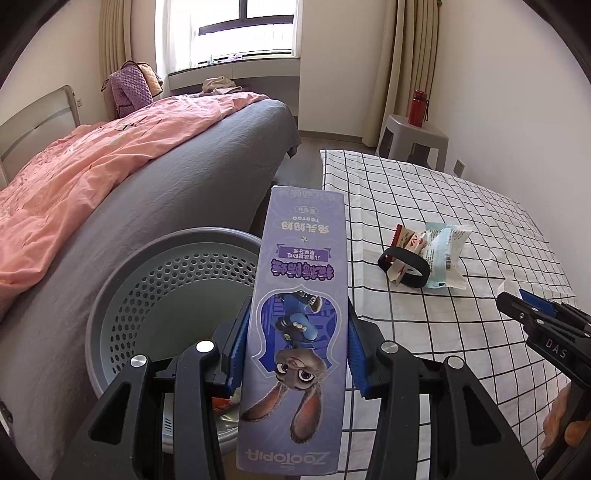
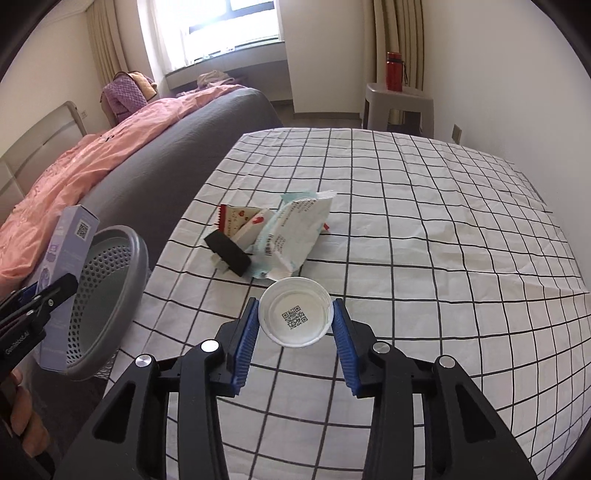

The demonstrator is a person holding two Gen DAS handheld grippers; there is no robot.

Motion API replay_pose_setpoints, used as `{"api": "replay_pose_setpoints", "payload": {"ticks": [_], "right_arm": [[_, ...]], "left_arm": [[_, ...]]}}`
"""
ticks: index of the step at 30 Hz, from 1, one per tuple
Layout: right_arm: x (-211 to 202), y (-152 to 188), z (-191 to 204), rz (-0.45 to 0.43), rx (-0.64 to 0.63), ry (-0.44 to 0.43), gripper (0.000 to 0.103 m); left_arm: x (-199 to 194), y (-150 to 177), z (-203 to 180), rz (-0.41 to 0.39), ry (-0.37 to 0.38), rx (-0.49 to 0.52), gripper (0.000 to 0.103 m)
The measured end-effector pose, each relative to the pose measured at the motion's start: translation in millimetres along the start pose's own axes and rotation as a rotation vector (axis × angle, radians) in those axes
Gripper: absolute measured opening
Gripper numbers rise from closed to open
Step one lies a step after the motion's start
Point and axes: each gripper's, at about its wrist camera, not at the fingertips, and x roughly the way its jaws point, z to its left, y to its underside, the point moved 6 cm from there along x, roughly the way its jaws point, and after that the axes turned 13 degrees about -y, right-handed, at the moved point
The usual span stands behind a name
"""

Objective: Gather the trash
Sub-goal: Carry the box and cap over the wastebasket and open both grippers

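My left gripper (image 1: 295, 325) is shut on a long purple Zootopia toothpaste box (image 1: 299, 314), held over the right rim of a grey perforated waste basket (image 1: 162, 291). The box (image 2: 70, 251) and basket (image 2: 110, 291) also show at the left of the right wrist view. My right gripper (image 2: 295, 314) is shut on a white paper cup (image 2: 295, 317) with a QR code on its base, above the checked tablecloth (image 2: 424, 240). A pile of wrappers (image 2: 288, 236) with a black band (image 2: 229, 254) lies on the cloth just beyond the cup; the wrappers also show in the left wrist view (image 1: 439, 251).
A bed with a grey sheet (image 1: 177, 177) and pink quilt (image 1: 81, 162) runs along the left. A grey stool (image 1: 410, 140) with a red bottle (image 1: 416, 107) stands by the far wall. A window (image 1: 236, 26) is at the back.
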Motion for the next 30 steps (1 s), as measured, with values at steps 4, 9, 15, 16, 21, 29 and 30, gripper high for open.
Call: {"api": "replay_pose_setpoints", "payload": {"ticks": [4, 9, 15, 16, 21, 29, 30], "right_arm": [[-6.1, -5.0, 30.6, -0.007, -0.048, -0.054, 0.039], [-10.0, -14.0, 61.6, -0.019, -0.102, -0.133, 0.039], [0.1, -19.2, 80.1, 0.004, -0.137, -0.209, 0.039], [2.9, -20.5, 82.5, 0.009, -0.142, -0.219, 0.039], [13.2, -24.6, 97.8, 0.028, -0.176, -0.277, 0.039], [33.7, -33.3, 128.5, 0.059, -0.253, -0.347, 0.039], [36.7, -33.1, 133.3, 0.063, -0.258, -0.358, 0.039]], "left_arm": [[-7.1, 0.6, 19.0, -0.002, -0.032, -0.025, 0.044], [-11.5, -4.6, 40.0, -0.006, -0.088, -0.044, 0.044], [-3.3, -9.4, 50.8, 0.014, -0.134, -0.075, 0.044], [-1.5, -9.3, 51.9, 0.02, -0.14, -0.075, 0.044], [8.9, -9.5, 61.4, 0.037, -0.158, -0.103, 0.044], [28.1, -2.8, 75.4, 0.07, -0.183, -0.121, 0.044], [30.8, -1.0, 77.0, 0.076, -0.187, -0.122, 0.044]]}}
